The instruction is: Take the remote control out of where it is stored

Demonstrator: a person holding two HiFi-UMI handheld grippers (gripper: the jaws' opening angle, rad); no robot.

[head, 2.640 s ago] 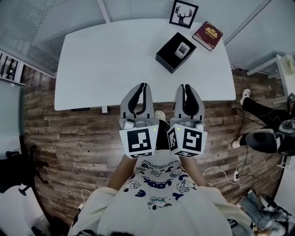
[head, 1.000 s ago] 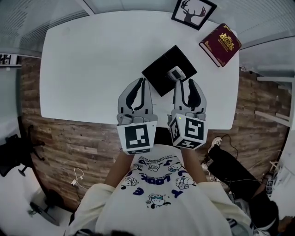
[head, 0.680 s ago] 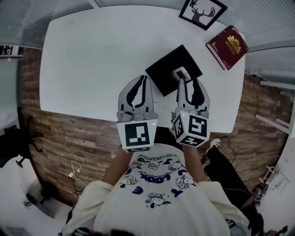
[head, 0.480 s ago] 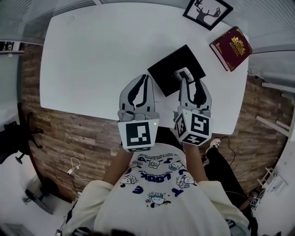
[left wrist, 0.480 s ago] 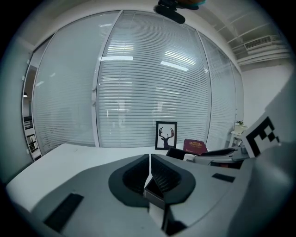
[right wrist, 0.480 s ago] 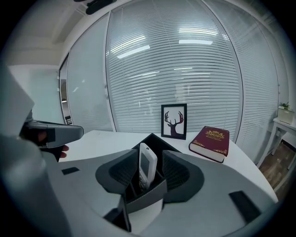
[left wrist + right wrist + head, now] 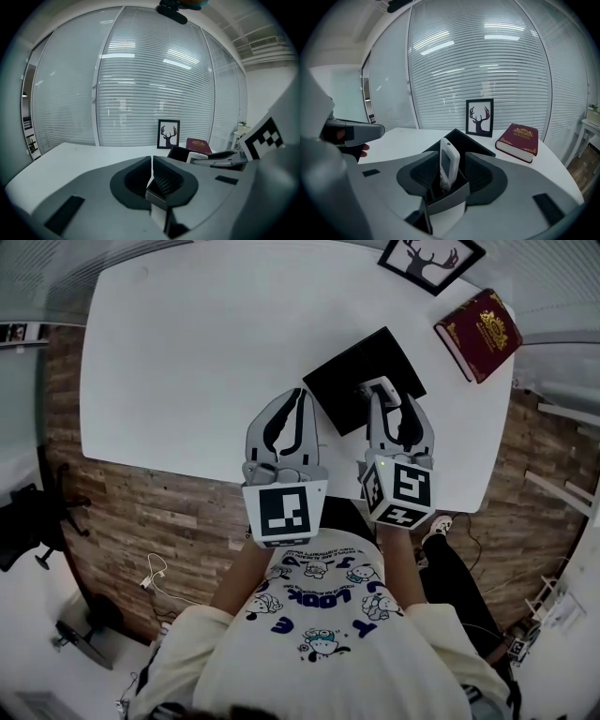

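Now the right tool (image 7: 384,397), jaws just widened, has reached the black box (image 7: 349,381) upper right; the remote (image 7: 449,161) stands upright between them, apparently untouched. The left tool (image 7: 151,163) is closed.

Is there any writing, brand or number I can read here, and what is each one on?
"LOOK": on the person's shirt, upside down in the head view; the smaller print around it is unreadable.
red book: gold cover lettering, too blurred to read.
marker cubes: black squares only, no words.
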